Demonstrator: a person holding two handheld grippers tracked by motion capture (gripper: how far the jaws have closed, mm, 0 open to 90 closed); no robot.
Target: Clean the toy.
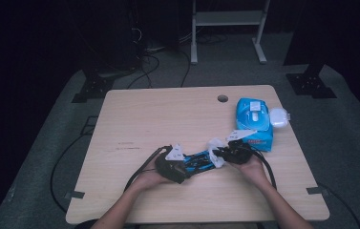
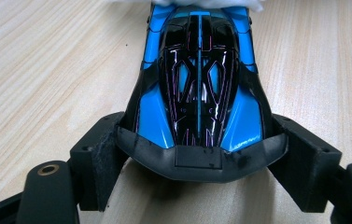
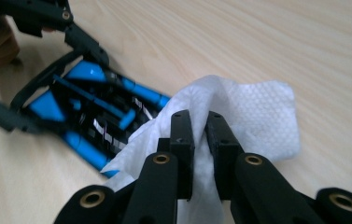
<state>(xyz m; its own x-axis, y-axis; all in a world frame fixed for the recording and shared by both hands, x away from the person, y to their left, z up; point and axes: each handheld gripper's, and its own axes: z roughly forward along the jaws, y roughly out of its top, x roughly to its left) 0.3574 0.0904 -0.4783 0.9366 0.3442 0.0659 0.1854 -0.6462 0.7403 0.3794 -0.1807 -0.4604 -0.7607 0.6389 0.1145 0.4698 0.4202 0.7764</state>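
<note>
On the wooden table, a glossy blue-and-black toy car.

- A recording lab or test room is suggested, not a home.
- A single light wooden table with a round cable hole is set on grey carpet, and dark surroundings are seen around it.
- Black cables are strewn over the floor behind the table.
- Black stand feet and a white metal frame are placed at the back.
- Strips of grey tape are stuck beside the table's corners.
</note>
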